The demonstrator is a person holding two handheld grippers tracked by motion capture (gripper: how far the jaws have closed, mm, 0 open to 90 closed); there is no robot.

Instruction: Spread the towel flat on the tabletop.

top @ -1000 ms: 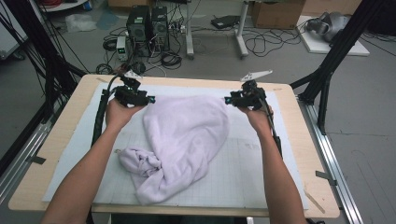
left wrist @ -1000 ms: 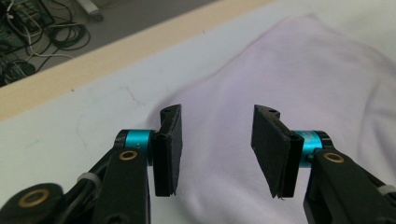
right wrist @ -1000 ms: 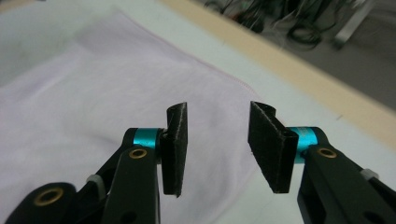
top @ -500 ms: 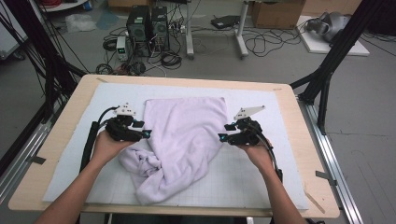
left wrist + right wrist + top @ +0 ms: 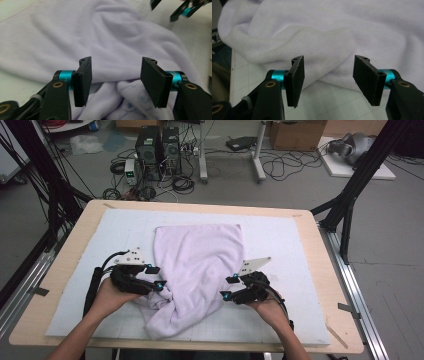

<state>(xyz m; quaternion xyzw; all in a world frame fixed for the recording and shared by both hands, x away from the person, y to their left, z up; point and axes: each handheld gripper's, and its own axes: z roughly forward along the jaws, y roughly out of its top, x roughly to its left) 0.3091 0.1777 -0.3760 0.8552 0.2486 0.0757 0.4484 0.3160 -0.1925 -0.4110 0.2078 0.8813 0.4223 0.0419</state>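
Observation:
A pale lilac cloth (image 5: 200, 255) lies on the white mat (image 5: 290, 245), its far part spread flat and its near part bunched and twisted. My left gripper (image 5: 155, 277) sits at the bunched left edge and my right gripper (image 5: 228, 288) at the right edge, both pointing inward. In the left gripper view the jaws (image 5: 116, 80) stand apart over folds of cloth (image 5: 105, 37), pads touching nothing. In the right gripper view the jaws (image 5: 328, 80) gape in front of the cloth's edge (image 5: 324, 32), gridded mat (image 5: 329, 102) below. Both pairs of jaws have just been opening, with nothing pinched.
The mat covers a wooden table (image 5: 320, 245) with bare mat on either side of the cloth. Black frame struts (image 5: 350, 195) stand at both sides. Computers (image 5: 157, 147) and cables lie on the floor beyond the far edge.
Both hands have drawn back from the cloth's far corners toward the near edge. The far part of the cloth now lies flat, and the grippers flank its bunched near part.

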